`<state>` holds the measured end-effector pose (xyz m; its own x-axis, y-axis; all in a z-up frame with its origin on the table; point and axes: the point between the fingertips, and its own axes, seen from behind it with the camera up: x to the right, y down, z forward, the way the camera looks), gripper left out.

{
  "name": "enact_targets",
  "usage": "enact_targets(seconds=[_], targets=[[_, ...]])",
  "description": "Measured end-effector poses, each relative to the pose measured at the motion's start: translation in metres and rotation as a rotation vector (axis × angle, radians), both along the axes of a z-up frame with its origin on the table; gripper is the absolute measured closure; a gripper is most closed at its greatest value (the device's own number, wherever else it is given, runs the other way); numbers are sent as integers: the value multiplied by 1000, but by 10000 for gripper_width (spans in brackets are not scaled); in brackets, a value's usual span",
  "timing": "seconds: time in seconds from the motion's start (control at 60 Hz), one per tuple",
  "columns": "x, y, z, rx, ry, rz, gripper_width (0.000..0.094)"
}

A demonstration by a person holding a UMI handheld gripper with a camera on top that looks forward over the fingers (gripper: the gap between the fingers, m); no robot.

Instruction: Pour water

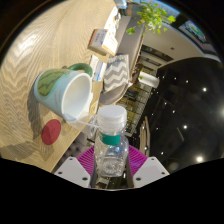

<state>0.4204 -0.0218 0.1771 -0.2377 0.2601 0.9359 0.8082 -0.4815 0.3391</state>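
Clear plastic water bottle (112,140) with a white cap sat clamped between the gripper (111,163) fingers, both purple pads (90,160) pressing on its sides, so the tool was grasping the bottle. The view was tilted hard, bottle held up in the air with its cap end pointing forward, away from the fingers. Just ahead of the cap and off to one side was a mint-green mug (65,92) with a white inside, mouth facing the camera, handle on the far side from the bottle. The mug stood on a light wood-grain tabletop (30,50). A small pink-red round object (50,131) lay on the same surface right beside the mug's base; could not tell what it was. Could not tell whether the mug held any water. Beyond the mug, a white boxy item (101,40) sat further along the table, and a grey-white chair (120,72) stood past the table edge. A green leafy plant (152,14) showed at the far end. Dark glossy floor (185,95) with ceiling-light reflections filled the side opposite the table.
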Motion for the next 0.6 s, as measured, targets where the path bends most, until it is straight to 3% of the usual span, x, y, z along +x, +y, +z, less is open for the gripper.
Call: enact_targets(seconds=[0.183,0.333,0.467,0.6], targets=[[-1,-12,24,163,457,-56,515],[1,-19,14,260,936,-123,513],[6,-17,-9,311,1280,-153,514],[10,-12,-50,291,1585,-198,513]])
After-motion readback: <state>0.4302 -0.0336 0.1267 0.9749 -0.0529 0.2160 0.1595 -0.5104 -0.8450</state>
